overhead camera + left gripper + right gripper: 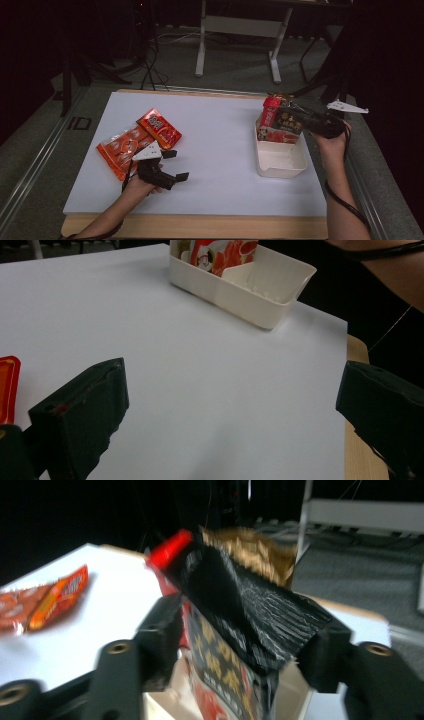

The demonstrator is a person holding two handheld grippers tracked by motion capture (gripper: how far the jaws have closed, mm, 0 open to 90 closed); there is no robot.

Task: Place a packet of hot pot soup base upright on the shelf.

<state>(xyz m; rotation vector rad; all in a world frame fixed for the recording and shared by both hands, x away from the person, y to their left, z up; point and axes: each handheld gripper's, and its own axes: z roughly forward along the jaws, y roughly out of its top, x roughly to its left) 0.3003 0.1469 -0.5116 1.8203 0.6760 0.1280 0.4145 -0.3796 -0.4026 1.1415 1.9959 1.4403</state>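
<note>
Right now the black packet (291, 122) stands in the far end of the white bin (282, 162), at the right side of the table (220, 150). Its long axis runs roughly upright, tilted a little, with the crimped top edge pointing up and toward the right gripper (300, 119). In the right gripper view the packet's black top (250, 605) sits between the two jaws, gold lettering running down its face. The jaws are spread partway on either side of it; the left one looks close to the foil, but the blur makes it impossible to tell whether either pad presses on it.

Beside the black packet, a red packet (270, 112) also stands on end in the bin, top up, and a red-and-white pack (277, 135) leans in front of them. The near half of the bin lies bare; the left gripper view shows a low divider (240, 272) across it.

On the left, the left gripper (172, 165) rests low over the table with its jaws wide apart and nothing between them. Just beyond it lie two flat orange packets: a larger one (120, 150) and a smaller one (160, 127) overlapping its far corner.
</note>
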